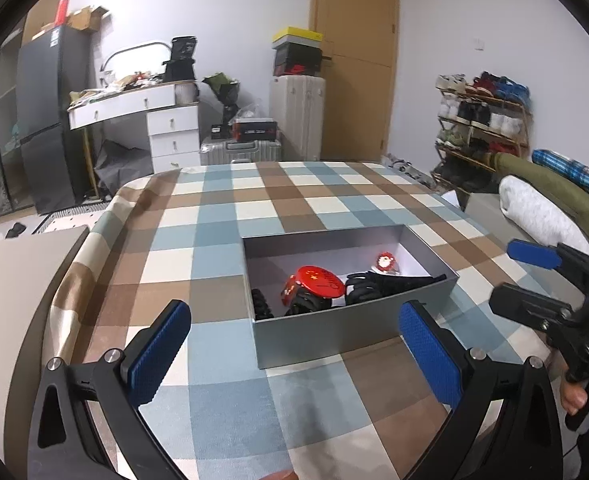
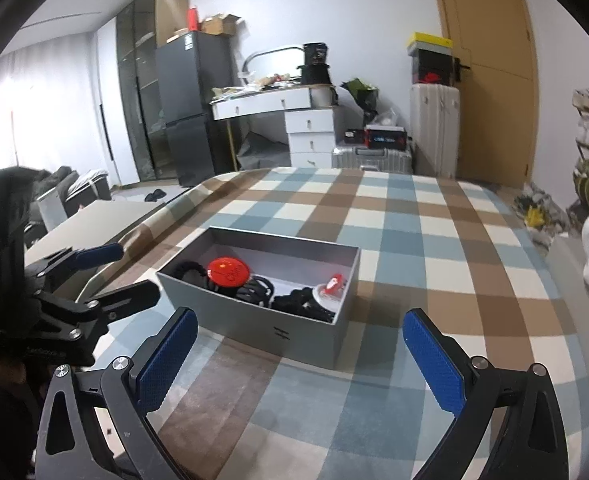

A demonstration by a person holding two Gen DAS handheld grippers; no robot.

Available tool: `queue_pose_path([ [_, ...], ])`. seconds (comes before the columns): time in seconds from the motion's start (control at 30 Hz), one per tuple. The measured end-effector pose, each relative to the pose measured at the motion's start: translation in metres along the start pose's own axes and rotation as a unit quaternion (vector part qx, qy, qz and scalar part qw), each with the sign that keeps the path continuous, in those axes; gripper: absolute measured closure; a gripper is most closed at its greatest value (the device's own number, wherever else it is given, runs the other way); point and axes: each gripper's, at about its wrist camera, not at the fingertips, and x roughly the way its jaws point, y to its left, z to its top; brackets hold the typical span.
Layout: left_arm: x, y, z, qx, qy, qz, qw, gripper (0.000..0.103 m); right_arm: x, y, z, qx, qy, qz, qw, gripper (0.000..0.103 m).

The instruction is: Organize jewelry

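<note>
A grey open box (image 1: 334, 332) (image 2: 262, 322) rests on the checked tablecloth. Inside lie a round red badge (image 1: 320, 282) (image 2: 229, 271), black hair clips and ties (image 1: 378, 284) (image 2: 302, 300), and a small red and white ornament (image 1: 384, 261) (image 2: 332, 285). My left gripper (image 1: 294, 354) hangs just in front of the box's near wall, jaws wide open and empty. My right gripper (image 2: 300, 358) hovers before the box's near corner, also wide open and empty. Each gripper shows at the edge of the other's view, the right gripper (image 1: 534, 276) and the left gripper (image 2: 106, 272).
The table (image 1: 222, 216) carries a blue, brown and cream checked cloth. A grey surface (image 1: 10, 280) adjoins its left side. Behind stand a white dresser (image 1: 162, 120), suitcases (image 1: 296, 116), a dark fridge (image 1: 50, 112) and a shoe rack (image 1: 482, 124). Bedding (image 1: 542, 208) lies to the right.
</note>
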Motion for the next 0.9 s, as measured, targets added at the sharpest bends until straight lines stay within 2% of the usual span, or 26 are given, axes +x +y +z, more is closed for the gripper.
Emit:
queue_pose_path([
  [0.47, -0.0046, 0.0018, -0.0034, 0.007, 0.000, 0.014, 0.9999, 0.001, 0.0000, 0.0003, -0.0014, 0.002, -0.003, 0.004, 1.000, 0.000],
  [0.9, -0.0051, 0.0021, -0.0035, 0.003, 0.003, 0.012, 0.9999, 0.001, -0.0023, -0.0016, -0.0003, 0.004, -0.006, 0.002, 1.000, 0.000],
])
